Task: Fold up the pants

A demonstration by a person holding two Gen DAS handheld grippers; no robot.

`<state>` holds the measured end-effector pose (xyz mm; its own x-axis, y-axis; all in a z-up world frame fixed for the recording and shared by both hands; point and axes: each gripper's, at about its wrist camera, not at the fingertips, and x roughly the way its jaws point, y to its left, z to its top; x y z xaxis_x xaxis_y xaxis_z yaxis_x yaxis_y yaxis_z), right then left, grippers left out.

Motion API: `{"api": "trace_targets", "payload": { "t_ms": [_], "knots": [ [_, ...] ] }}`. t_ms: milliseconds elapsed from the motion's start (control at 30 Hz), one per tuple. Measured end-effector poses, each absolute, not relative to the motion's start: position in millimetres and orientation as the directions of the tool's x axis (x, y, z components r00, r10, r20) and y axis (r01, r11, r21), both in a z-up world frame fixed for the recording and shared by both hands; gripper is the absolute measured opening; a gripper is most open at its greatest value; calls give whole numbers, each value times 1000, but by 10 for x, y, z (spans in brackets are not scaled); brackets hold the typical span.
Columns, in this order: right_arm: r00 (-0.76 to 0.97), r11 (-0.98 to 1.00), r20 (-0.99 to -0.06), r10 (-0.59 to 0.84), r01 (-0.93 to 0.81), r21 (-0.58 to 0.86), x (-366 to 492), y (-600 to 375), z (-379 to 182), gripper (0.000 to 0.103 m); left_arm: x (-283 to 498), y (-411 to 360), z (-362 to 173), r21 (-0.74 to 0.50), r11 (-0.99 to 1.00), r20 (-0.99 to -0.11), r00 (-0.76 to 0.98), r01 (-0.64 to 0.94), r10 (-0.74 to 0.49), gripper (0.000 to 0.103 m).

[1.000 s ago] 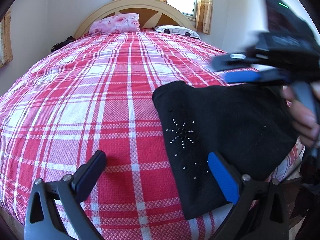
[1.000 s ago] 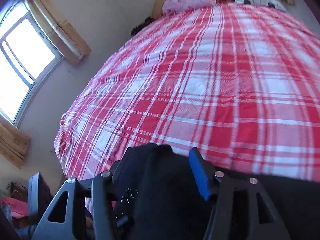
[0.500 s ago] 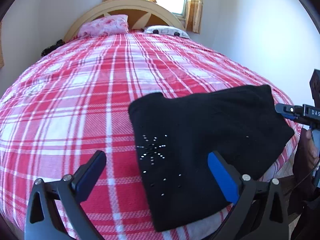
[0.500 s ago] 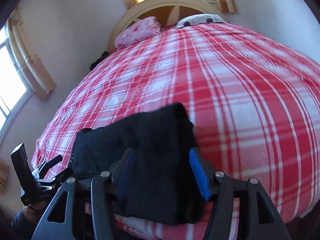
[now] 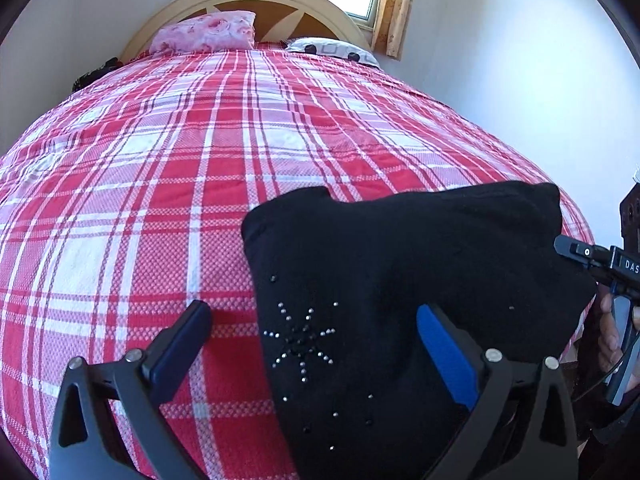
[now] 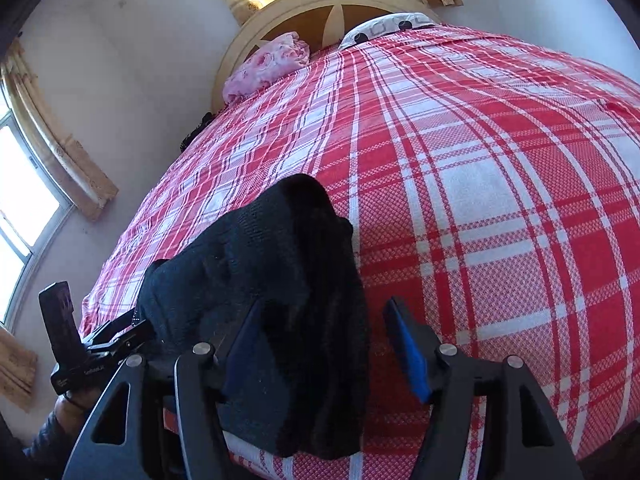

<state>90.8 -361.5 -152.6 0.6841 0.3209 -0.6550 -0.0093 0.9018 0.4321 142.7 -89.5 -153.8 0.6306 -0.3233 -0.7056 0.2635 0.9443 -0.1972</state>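
The black pants (image 5: 400,280), with a star of small studs, lie folded in a compact block on the red plaid bed near its front edge. They also show in the right wrist view (image 6: 272,280) as a thick stack. My left gripper (image 5: 316,344) is open, its fingers straddling the block's left edge just above it. My right gripper (image 6: 324,340) is open at the block's right end, its fingers either side of the end. The right gripper's body shows at the far right in the left wrist view (image 5: 600,260).
The red and white plaid bedspread (image 5: 160,180) covers the whole bed. A pink pillow (image 5: 204,34) and a white patterned pillow (image 5: 332,48) lie at the wooden headboard (image 5: 256,0). A white wall runs along the bed's right side. Windows are behind and to the left.
My right gripper has let go of the pants and drawn back from above the bed to the block's right end. The pants now lie flat and folded. My left gripper has stayed open.
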Motion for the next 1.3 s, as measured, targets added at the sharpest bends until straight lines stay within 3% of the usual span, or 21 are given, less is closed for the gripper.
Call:
{"api": "trace_targets", "payload": {
  "t_ms": [233, 433, 533, 600, 633, 667, 767, 900, 1300],
  "knots": [
    [696, 890, -639, 327, 1, 456, 901, -3693, -1542, 65, 1421, -791, -1514, -196, 941, -716, 616, 274, -329, 103],
    [662, 853, -619, 423, -62, 518, 909, -3549, -1597, 65, 1444, -844, -1555, -203, 943, -708, 626, 265, -328, 103],
    [668, 873, -627, 401, -73, 481, 914, -3438, -1608, 64, 1468, -808, -1549, -233, 934, -706, 613, 270, -354, 103],
    [665, 860, -618, 420, -74, 505, 924, -3466, -1626, 43, 1428, -811, -1532, -223, 933, -701, 619, 281, -354, 88],
    [664, 850, -611, 432, -73, 521, 920, -3491, -1638, 40, 1398, -814, -1514, -227, 929, -694, 621, 291, -364, 78],
    [666, 843, -601, 442, -79, 532, 899, -3497, -1640, 35, 1363, -828, -1494, -254, 913, -684, 608, 318, -402, 52],
    [689, 877, -597, 411, -120, 465, 812, -3333, -1534, 29, 1283, -888, -1437, -256, 898, -676, 598, 358, -431, 27],
    [720, 904, -578, 383, -164, 395, 721, -3134, -1353, 28, 1297, -781, -1389, -304, 887, -666, 588, 347, -459, 16],
    [683, 879, -562, 467, -290, 379, 1347, -2496, -936, 27, 1386, 87, -1132, -341, 914, -607, 691, 219, -393, 13]
  ]
}}
